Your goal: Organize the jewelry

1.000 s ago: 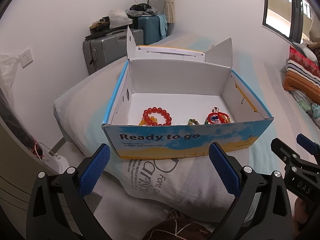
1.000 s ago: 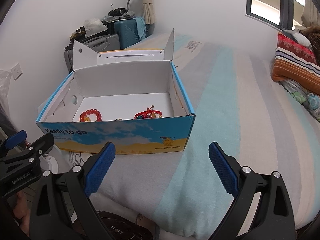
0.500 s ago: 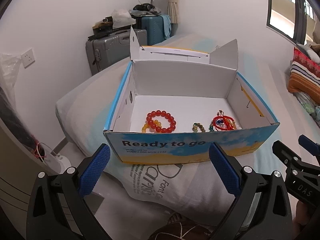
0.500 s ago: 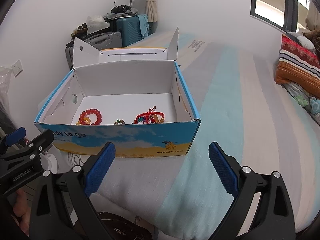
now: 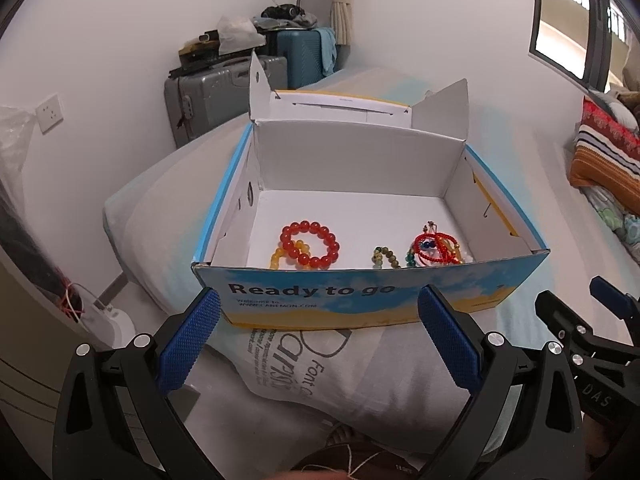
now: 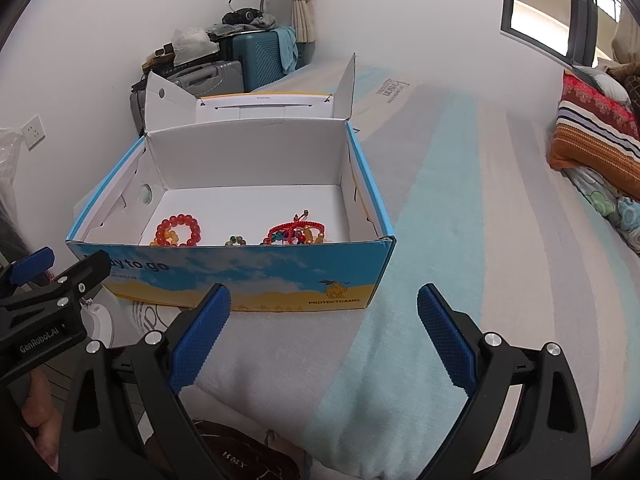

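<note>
left tool (image 5: 318,334): black two-finger clamp, blue textured pads (image 5: 188,346), jaws spread wide, nothing between them, held level, pointing forward
right tool (image 6: 322,332): same black clamp with blue pads (image 6: 446,340), jaws wide apart, nothing held
relative pose: side by side, near each other, not touching; each shows at the other's view edge
hand: skin partly visible under left tool in right wrist view, lower left
</note>
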A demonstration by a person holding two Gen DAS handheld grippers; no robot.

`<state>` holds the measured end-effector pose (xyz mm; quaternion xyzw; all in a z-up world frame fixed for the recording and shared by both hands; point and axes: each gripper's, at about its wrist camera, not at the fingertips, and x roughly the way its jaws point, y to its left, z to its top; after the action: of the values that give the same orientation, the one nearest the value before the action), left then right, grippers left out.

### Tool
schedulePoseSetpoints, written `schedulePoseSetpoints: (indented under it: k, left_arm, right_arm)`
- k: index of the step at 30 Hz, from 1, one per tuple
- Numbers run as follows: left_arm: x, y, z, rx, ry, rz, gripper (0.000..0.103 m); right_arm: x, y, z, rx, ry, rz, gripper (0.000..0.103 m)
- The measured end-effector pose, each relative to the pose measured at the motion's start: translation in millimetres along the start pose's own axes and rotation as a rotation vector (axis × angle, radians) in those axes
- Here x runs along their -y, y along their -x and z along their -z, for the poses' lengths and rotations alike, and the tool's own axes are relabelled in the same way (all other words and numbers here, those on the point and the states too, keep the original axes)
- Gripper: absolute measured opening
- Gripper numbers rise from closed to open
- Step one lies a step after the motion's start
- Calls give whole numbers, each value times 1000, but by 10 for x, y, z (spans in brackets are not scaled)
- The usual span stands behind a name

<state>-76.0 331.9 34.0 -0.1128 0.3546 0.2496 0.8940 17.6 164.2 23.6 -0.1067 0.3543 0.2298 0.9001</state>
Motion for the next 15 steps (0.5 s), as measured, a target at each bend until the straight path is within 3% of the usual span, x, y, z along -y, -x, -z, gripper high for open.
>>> schedulePoseSetpoints:
  k: [8,15]
  left_arm:
    - [62,-4,-1,-9,-15,-22,97]
    - [72,-3,13,-6,-2,3,97]
  right_arm:
    - [-13,16,11,2,4,2,91]
    - [4,20,27,-2,0,2,91]
